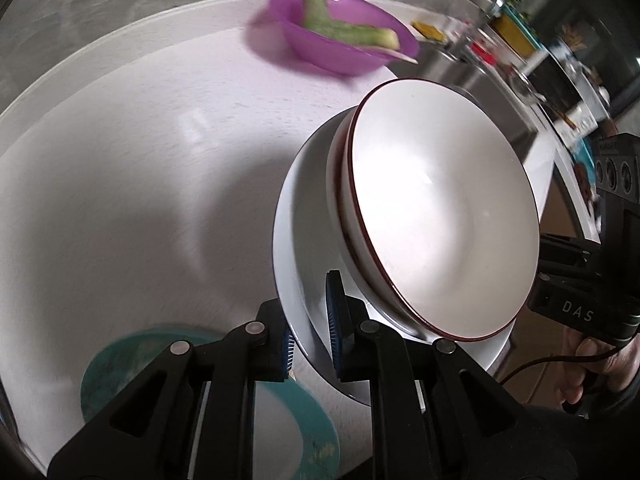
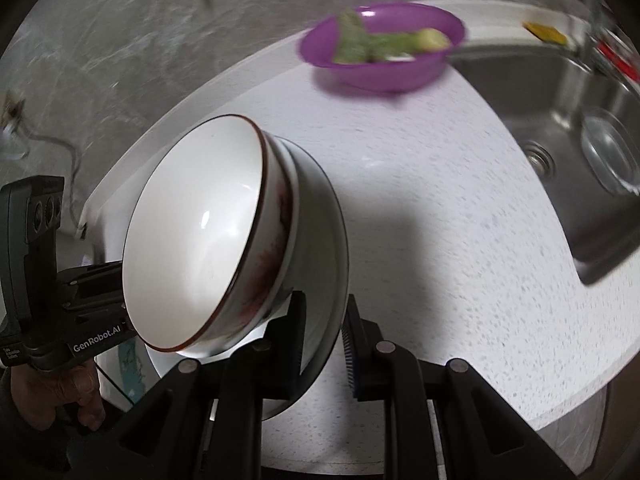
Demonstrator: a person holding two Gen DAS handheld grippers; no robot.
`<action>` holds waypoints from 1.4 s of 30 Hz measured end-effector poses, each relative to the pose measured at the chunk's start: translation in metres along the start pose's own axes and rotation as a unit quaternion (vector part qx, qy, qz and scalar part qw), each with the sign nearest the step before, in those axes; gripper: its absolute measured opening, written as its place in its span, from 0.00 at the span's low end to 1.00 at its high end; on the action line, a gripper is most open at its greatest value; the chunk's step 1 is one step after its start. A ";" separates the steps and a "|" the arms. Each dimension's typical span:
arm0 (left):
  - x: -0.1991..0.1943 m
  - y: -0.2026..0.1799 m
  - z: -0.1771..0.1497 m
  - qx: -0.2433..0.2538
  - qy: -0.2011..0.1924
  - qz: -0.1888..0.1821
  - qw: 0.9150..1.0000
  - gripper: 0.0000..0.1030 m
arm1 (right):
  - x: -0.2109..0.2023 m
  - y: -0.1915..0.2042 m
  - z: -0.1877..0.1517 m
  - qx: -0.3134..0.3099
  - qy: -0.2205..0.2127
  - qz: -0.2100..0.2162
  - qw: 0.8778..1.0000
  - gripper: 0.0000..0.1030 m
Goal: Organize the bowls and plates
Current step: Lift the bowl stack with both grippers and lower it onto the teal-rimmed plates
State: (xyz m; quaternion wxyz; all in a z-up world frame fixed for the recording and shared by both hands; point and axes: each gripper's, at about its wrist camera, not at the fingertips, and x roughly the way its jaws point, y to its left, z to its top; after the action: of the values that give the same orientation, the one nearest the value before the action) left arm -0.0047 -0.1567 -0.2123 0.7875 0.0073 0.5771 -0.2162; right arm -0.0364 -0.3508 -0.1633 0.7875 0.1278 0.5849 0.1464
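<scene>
Both tongs, left (image 1: pixel 310 340) and right (image 2: pixel 320 340), pinch opposite rims of a white plate (image 1: pixel 304 280) carrying a red-rimmed bowl (image 1: pixel 440 208), tilted above the speckled worktop (image 2: pixel 440 240). Purple bowl (image 2: pixel 384 48) at 12 o'clock. Level the plate; lift both sides evenly so the bowl cannot slide.

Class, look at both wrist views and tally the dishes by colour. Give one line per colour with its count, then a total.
White: 2, the white plate with the red-rimmed white bowl on it
Purple: 1, the purple bowl holding green vegetable pieces
Teal: 1, the teal plate on the counter
Total: 4 dishes
</scene>
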 end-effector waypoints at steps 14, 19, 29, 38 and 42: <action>-0.076 0.039 -0.093 -0.122 -0.037 0.060 0.990 0.11 | 0.008 0.081 -0.008 -0.124 0.033 0.070 0.989 0.19; -0.090 0.066 -0.127 -0.150 -0.042 0.067 0.986 0.11 | 0.020 0.112 -0.016 -0.154 0.046 0.077 0.984 0.19; -0.091 0.123 -0.186 -0.136 -0.020 0.057 0.989 0.11 | 0.060 0.155 -0.046 -0.148 0.069 0.056 0.985 0.19; -0.072 0.140 -0.197 -0.091 -0.008 0.041 0.995 0.12 | 0.077 0.162 -0.068 -0.119 0.072 0.007 0.990 0.18; -0.061 0.143 -0.195 -0.083 -0.006 0.037 0.996 0.12 | 0.086 0.165 -0.072 -0.108 0.073 -0.002 0.991 0.18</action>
State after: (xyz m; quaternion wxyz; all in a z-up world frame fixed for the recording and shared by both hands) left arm -0.1461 0.0445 -0.2561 0.7960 -0.0378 0.5880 -0.1384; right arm -0.0950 -0.1634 -0.1978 0.7518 0.0302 0.6223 0.2162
